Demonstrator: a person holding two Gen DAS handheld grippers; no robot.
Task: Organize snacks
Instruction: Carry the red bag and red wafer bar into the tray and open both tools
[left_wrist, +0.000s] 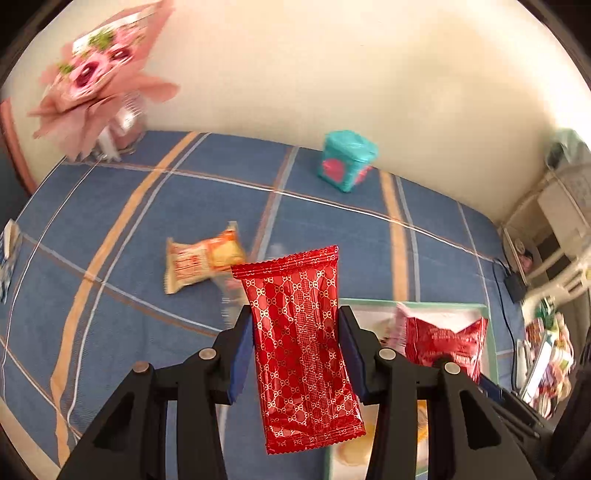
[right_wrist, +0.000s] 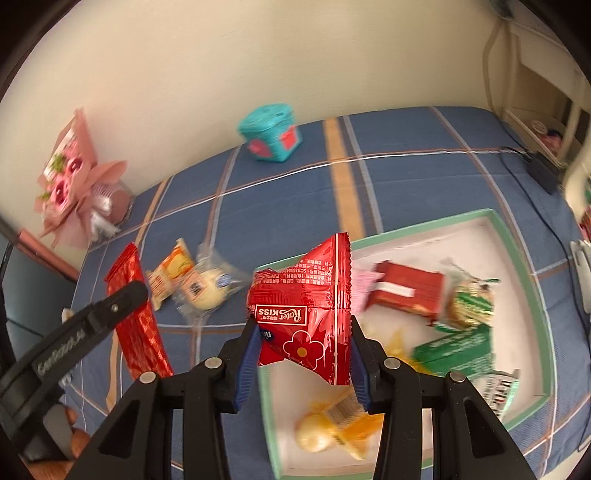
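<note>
My left gripper (left_wrist: 295, 317) is shut on a long red patterned snack packet (left_wrist: 303, 347), held above the blue plaid cloth. The same packet (right_wrist: 138, 317) and the left gripper's finger (right_wrist: 125, 295) show at the left of the right wrist view. My right gripper (right_wrist: 303, 332) is shut on a red Rater Kiss packet (right_wrist: 308, 306), held over the near-left corner of the green-rimmed white tray (right_wrist: 517, 236). That packet (left_wrist: 447, 343) and the tray (left_wrist: 443, 304) also show in the left wrist view. The tray holds several snacks.
An orange packet (left_wrist: 201, 258) and a clear-wrapped pastry (right_wrist: 207, 291) lie on the cloth left of the tray. A teal box (left_wrist: 345, 160) stands near the wall. A pink bouquet (left_wrist: 96, 77) stands at the far left. Shelving and a black cable (right_wrist: 539, 173) are at the right.
</note>
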